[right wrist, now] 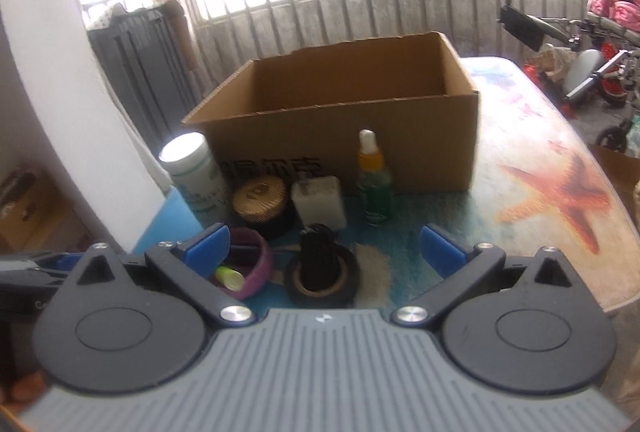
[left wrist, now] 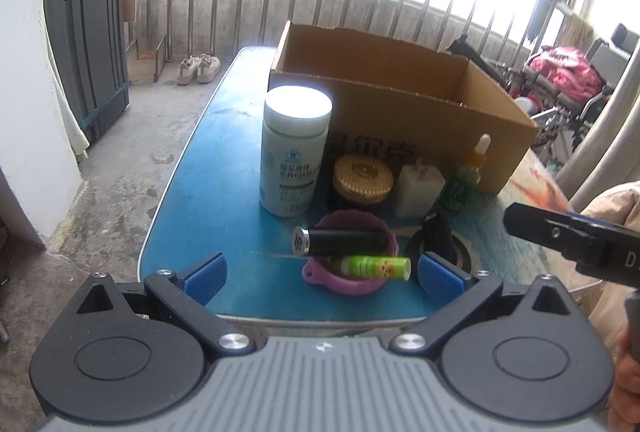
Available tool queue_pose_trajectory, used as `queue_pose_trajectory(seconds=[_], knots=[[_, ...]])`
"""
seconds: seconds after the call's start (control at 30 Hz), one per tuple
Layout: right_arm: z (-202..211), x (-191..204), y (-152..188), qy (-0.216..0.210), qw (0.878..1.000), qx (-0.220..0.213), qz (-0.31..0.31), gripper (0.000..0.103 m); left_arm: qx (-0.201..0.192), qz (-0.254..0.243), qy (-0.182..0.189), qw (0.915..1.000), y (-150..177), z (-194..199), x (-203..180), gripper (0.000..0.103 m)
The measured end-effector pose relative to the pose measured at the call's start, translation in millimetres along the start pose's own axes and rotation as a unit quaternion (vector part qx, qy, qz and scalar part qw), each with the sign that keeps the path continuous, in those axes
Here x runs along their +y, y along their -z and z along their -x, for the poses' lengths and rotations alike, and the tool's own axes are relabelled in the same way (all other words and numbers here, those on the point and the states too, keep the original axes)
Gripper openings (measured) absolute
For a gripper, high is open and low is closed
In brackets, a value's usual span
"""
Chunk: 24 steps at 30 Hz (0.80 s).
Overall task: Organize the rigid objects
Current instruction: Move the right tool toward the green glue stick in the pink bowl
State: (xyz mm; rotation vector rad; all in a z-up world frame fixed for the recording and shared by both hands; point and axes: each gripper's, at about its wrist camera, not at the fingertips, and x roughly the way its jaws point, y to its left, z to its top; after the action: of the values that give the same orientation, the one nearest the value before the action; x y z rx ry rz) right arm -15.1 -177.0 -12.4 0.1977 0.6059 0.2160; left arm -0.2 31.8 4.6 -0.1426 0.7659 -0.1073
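An open cardboard box (left wrist: 400,100) (right wrist: 340,112) stands on the table. In front of it stand a white bottle (left wrist: 294,152) (right wrist: 196,172), a gold-lidded jar (left wrist: 363,178) (right wrist: 260,200), a white charger (left wrist: 418,188) (right wrist: 320,202) and a dropper bottle (left wrist: 466,176) (right wrist: 374,180). A purple dish (left wrist: 344,280) (right wrist: 256,268) holds a black tube (left wrist: 344,241) and a green stick (left wrist: 376,267) (right wrist: 230,277). A black object stands in a tape roll (right wrist: 320,280) (left wrist: 440,244). My left gripper (left wrist: 322,274) is open before the dish. My right gripper (right wrist: 325,248) is open before the tape roll.
The table (left wrist: 192,200) (right wrist: 560,200) has a blue top with a starfish print. Its left edge drops to a concrete floor with shoes (left wrist: 198,69) and a grey cabinet (left wrist: 88,44). Railings and a wheelchair (left wrist: 560,84) stand behind.
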Motion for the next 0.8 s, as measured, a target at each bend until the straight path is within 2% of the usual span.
queue_pose_trajectory(seconds=[0.2,0.27,0.37,0.43,0.5,0.57,0.6,0.7,0.8], knots=[[-19,9,-8,-0.06,0.998,0.003,-0.004,0.1,-0.029,0.027,0.009,0.9992,-6,-4,17,0.092],[-25,8,-11,-0.074,0.997,0.006,-0.013,0.098,-0.025,0.018,0.005,0.9995,-8,-9,19,0.083],[-33,0,-13,-0.108,0.993,0.018,-0.053,0.089,-0.016,0.02,0.013,0.9996,-10,-17,24,0.073],[-39,-6,-13,-0.138,0.986,0.031,-0.086,0.076,-0.014,0.023,0.019,0.9995,-11,-21,27,0.068],[-45,-12,-11,-0.161,0.979,0.045,-0.118,0.068,-0.008,0.032,0.023,0.9992,-13,-26,32,0.063],[-50,-14,-8,-0.166,0.976,0.058,-0.129,0.059,-0.002,0.041,0.031,0.9987,-14,-29,36,0.054],[-52,-15,-6,-0.162,0.976,0.064,-0.13,0.054,0.0,0.043,0.035,0.9984,-15,-31,38,0.054],[-57,-18,2,-0.16,0.975,0.084,-0.133,0.048,0.004,0.043,0.051,0.9978,-13,-32,39,0.049],[-58,-20,8,-0.163,0.973,0.098,-0.132,0.043,0.006,0.021,0.074,0.9971,-10,-29,32,0.048]])
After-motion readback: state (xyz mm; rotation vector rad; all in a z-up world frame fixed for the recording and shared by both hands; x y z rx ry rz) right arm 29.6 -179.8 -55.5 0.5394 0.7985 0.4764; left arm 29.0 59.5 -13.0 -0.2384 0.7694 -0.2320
